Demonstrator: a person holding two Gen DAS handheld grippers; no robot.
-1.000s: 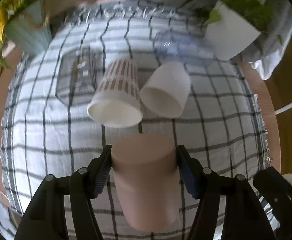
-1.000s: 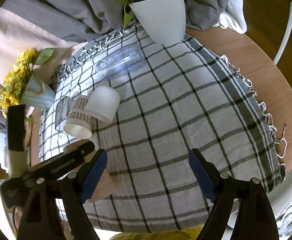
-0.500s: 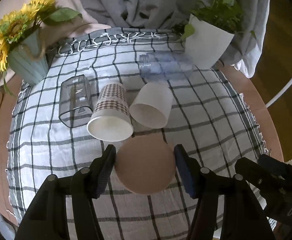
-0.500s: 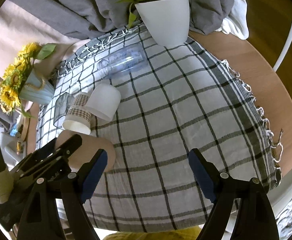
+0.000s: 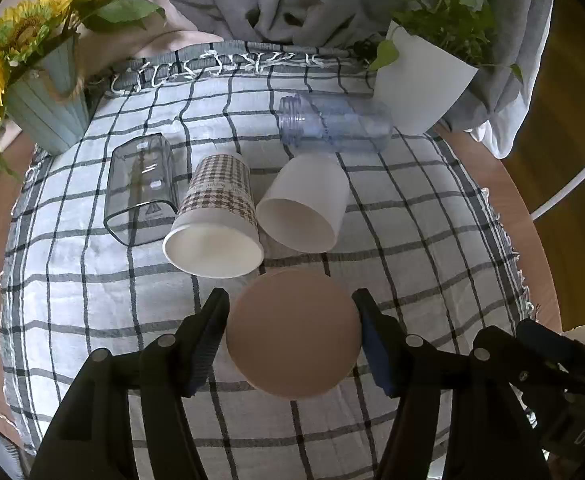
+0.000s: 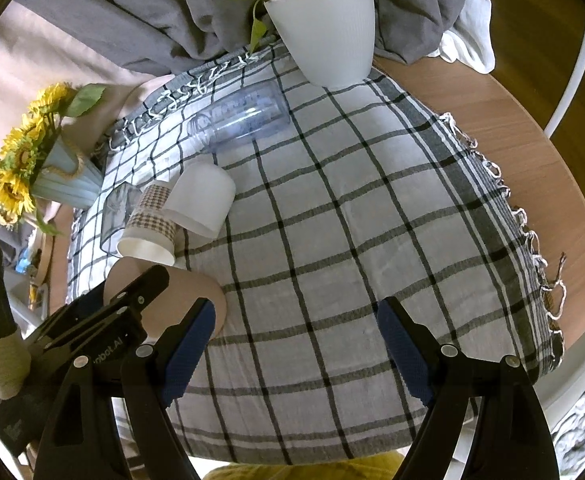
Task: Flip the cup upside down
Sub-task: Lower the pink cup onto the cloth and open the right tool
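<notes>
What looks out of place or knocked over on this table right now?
Four vessels lie tipped on their sides on the checked cloth: the clear tumbler, checked paper cup, white cup and clear bottle. Nothing looks spilled.

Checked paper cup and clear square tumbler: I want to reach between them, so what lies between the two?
Nothing does. In the left wrist view the checked paper cup lies right against the clear square tumbler, leaving no bare cloth between them.
</notes>
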